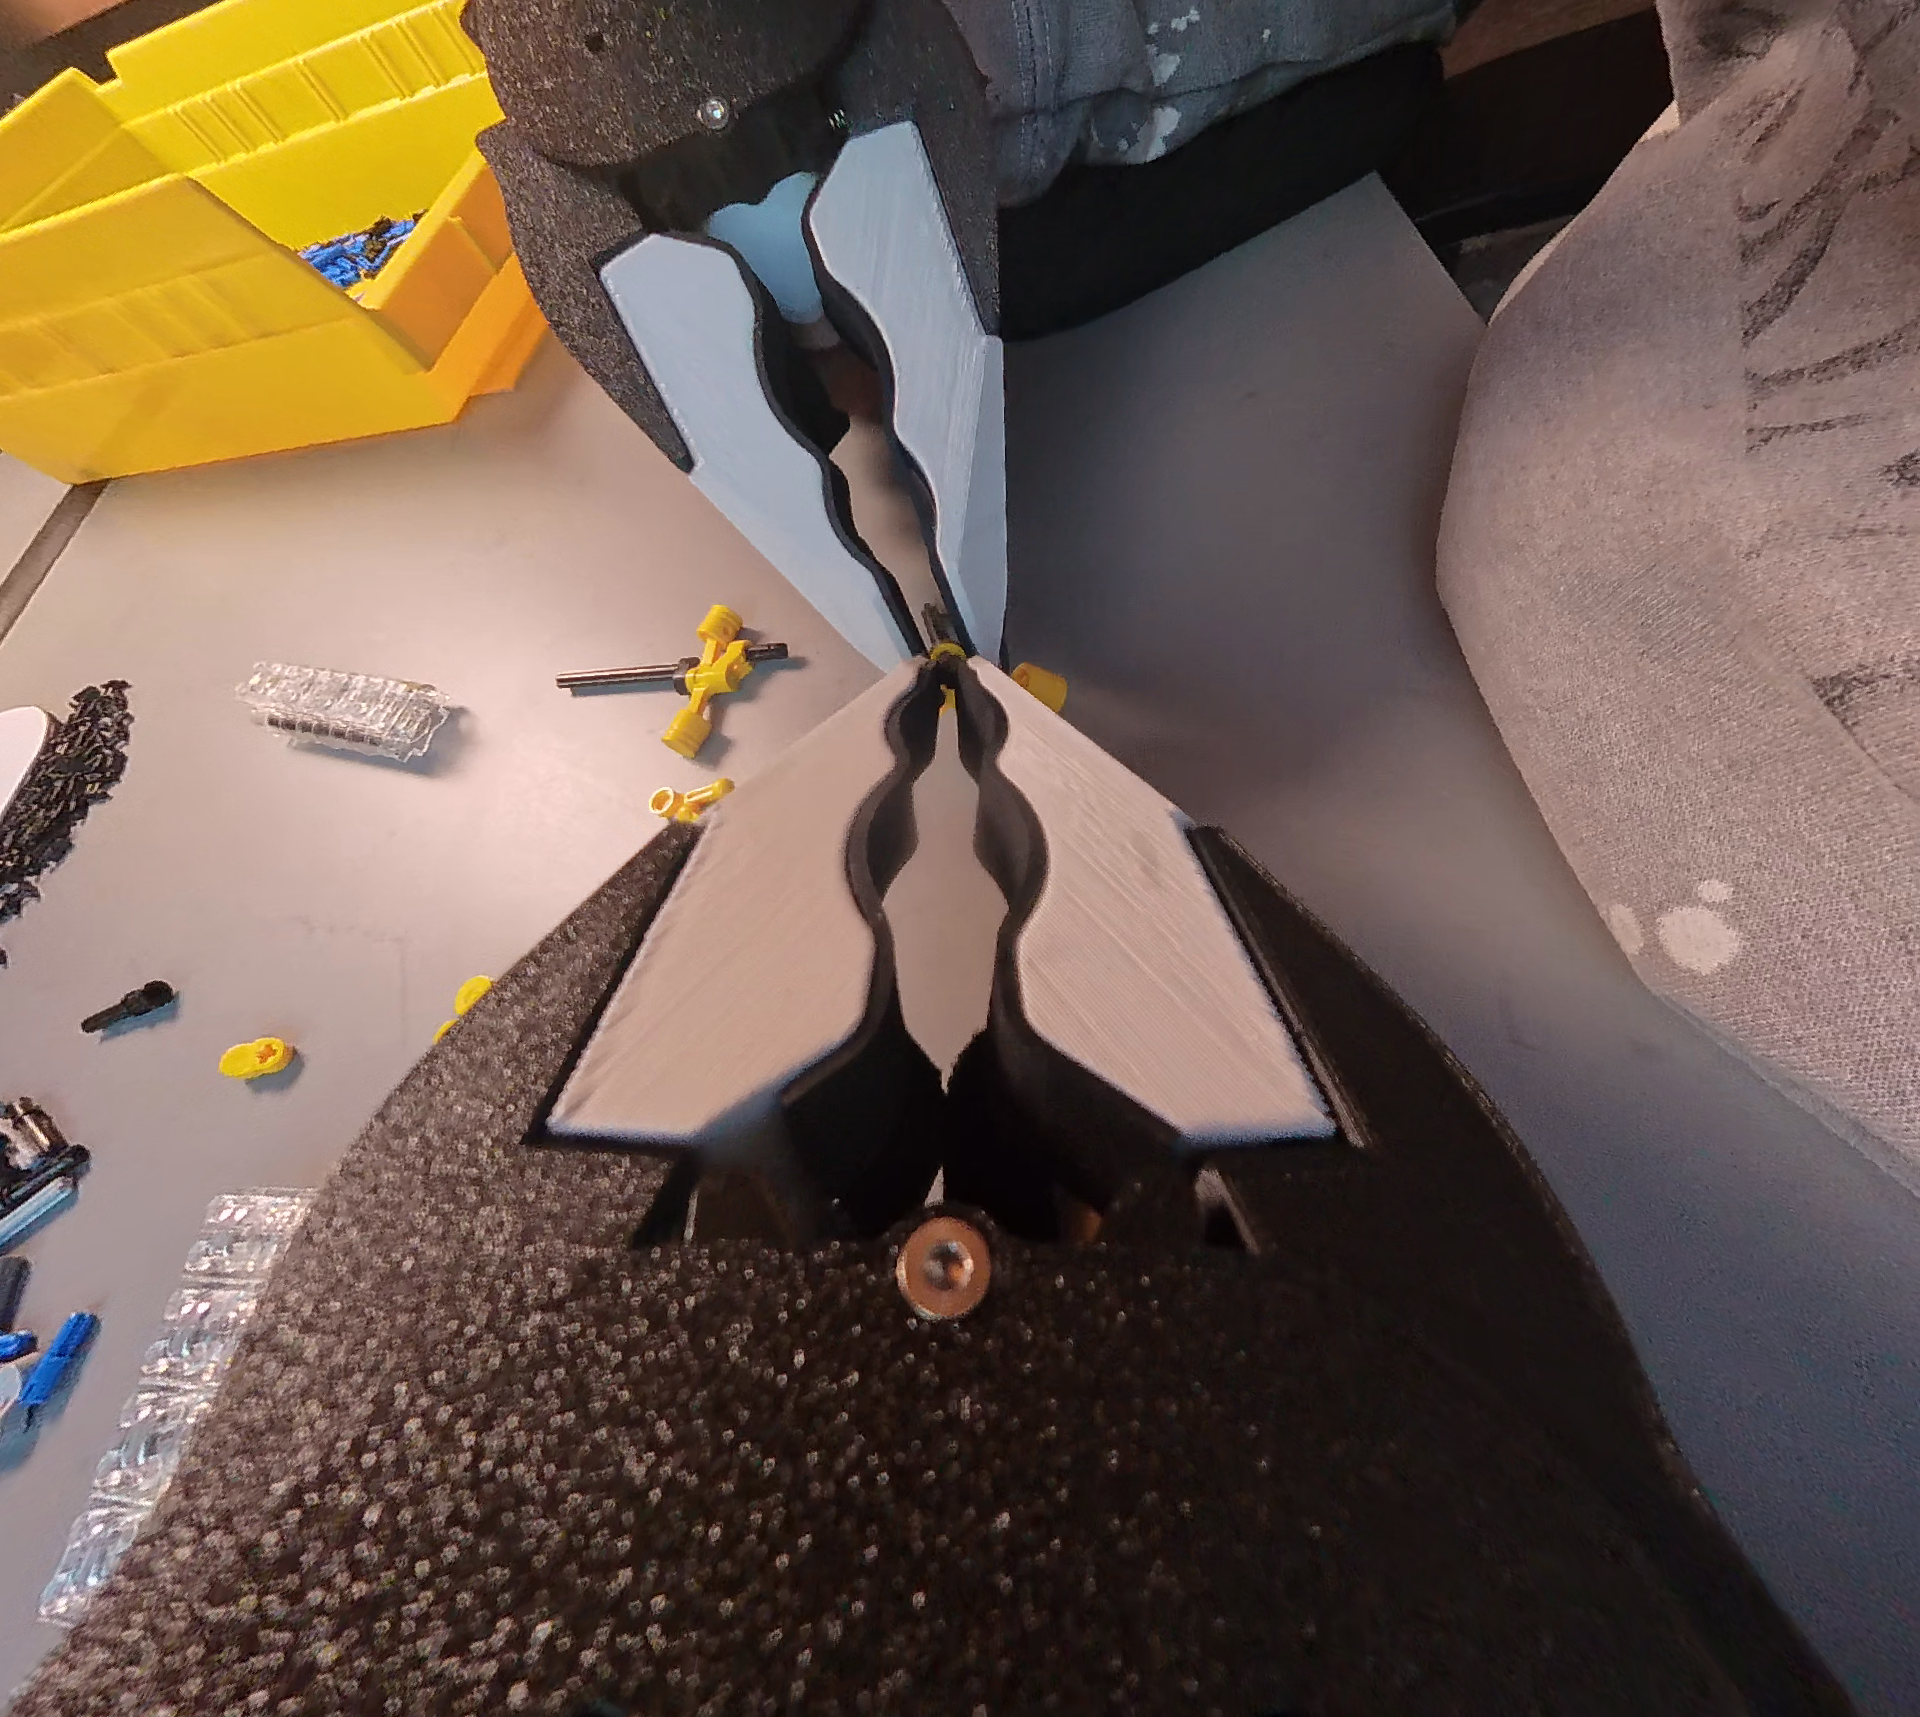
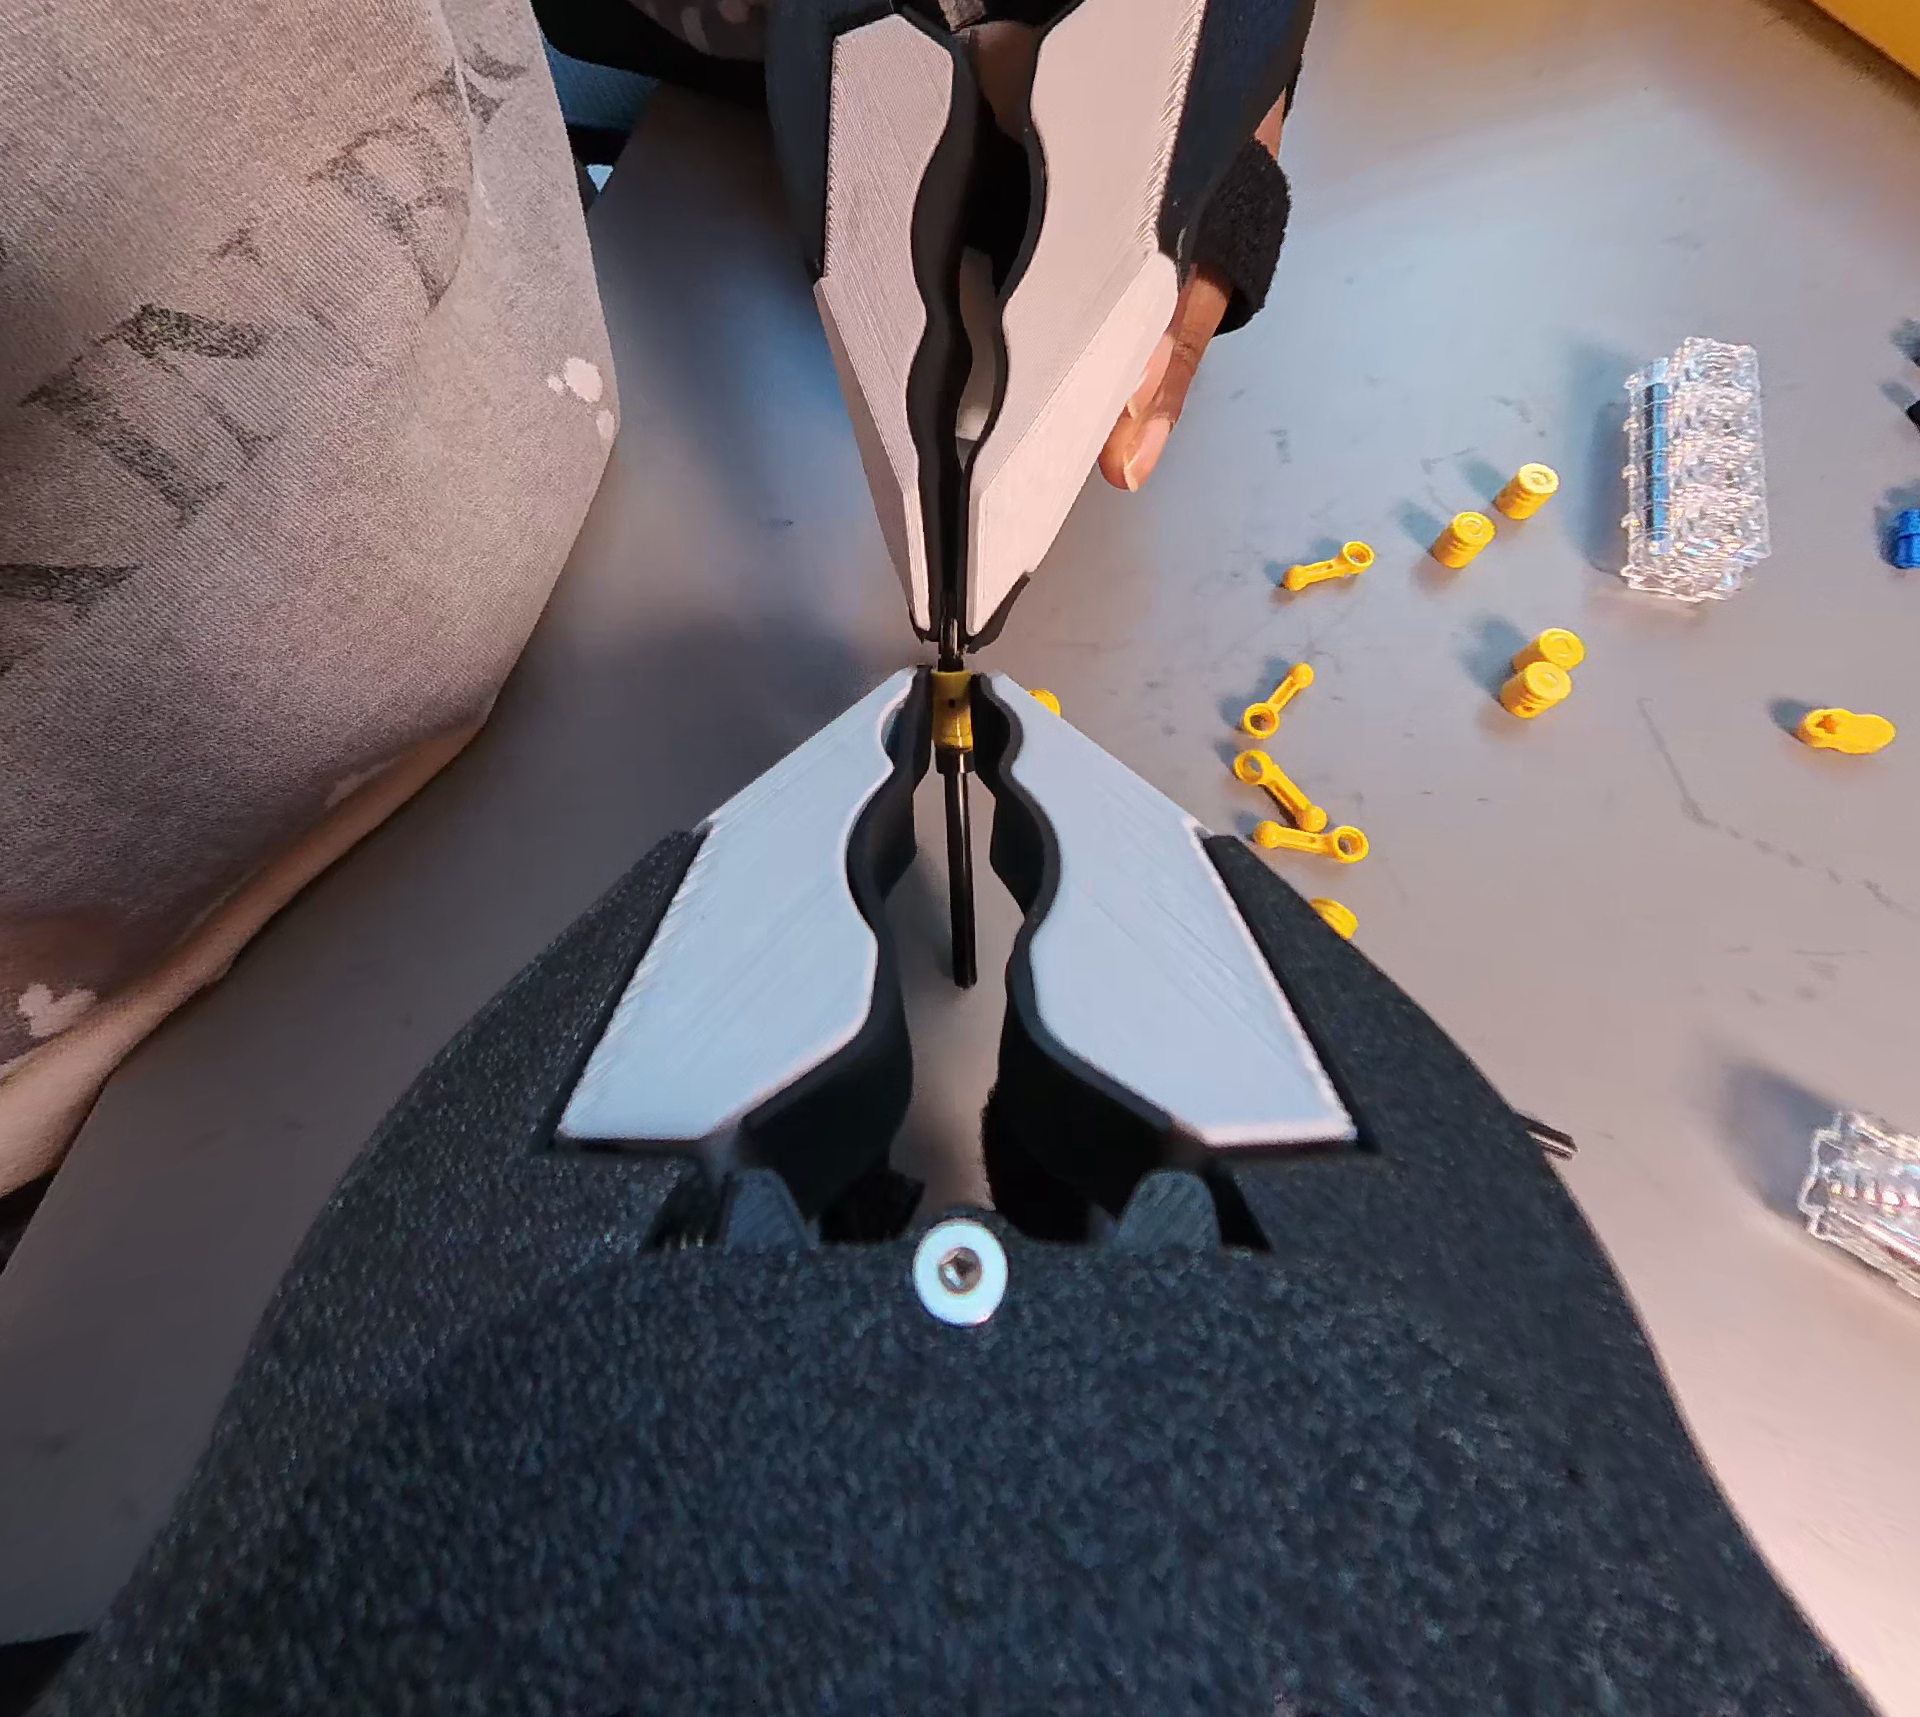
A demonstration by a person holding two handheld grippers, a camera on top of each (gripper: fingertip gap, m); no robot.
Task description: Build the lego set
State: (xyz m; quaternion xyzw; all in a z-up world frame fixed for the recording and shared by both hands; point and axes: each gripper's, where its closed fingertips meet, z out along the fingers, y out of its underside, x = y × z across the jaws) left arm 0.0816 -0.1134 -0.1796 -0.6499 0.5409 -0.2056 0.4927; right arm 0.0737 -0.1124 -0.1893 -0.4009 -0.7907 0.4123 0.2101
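The right claw (image 2: 948,711) is pinched on a small yellow bush (image 2: 950,709) threaded on a thin black axle (image 2: 958,878), whose free end runs back between its ribbed grey printed fingers. Tip to tip with it, the left claw (image 1: 943,680) is pressed nearly together on the axle's far end, though what sits between its tips is hard to make out. The bush is on the axle; nothing else is joined to it. Around them, on the smooth grey desk (image 2: 1455,233), lie glossy yellow connecting rods (image 2: 1288,792), ridged yellow pistons (image 2: 1536,688), clear knobbly blocks (image 2: 1696,467) and a yellow bin (image 1: 239,233).
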